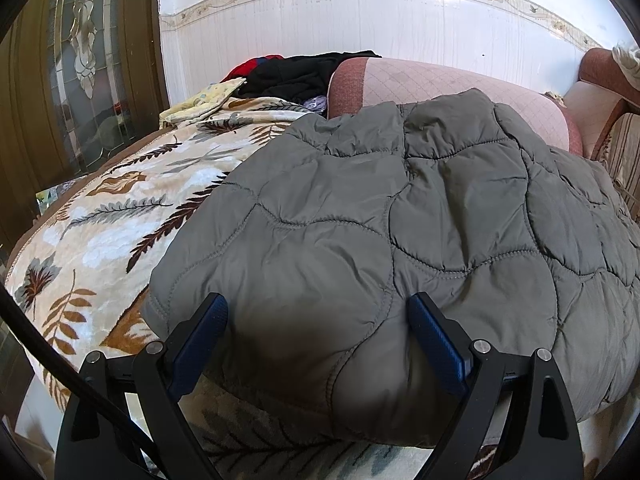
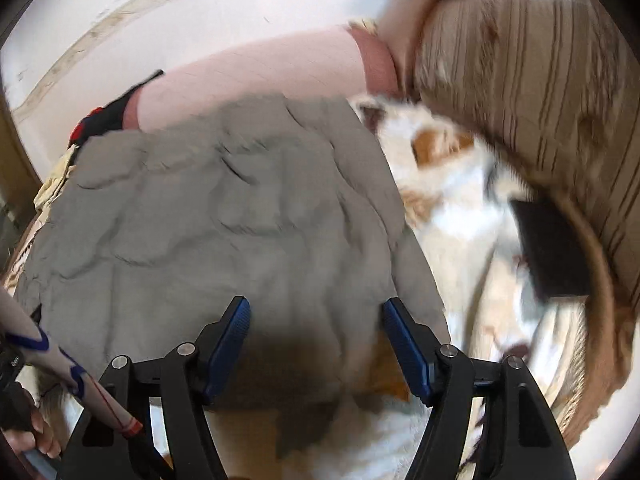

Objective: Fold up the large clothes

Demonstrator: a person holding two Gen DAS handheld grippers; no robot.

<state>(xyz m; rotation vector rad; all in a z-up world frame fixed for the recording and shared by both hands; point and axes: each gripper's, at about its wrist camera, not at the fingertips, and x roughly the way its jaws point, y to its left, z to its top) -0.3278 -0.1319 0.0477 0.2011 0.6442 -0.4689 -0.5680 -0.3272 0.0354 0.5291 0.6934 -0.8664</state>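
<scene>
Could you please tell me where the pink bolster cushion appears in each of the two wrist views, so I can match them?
Left wrist: the pink bolster cushion lies upper centre, behind the grey quilted jacket.
Right wrist: it runs across the upper middle, blurred, above the jacket.
Shared landmark: the black and red clothes pile at its left end.

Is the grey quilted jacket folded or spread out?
Folded: the grey quilted jacket lies as a compact doubled bundle with a rounded near edge.
</scene>
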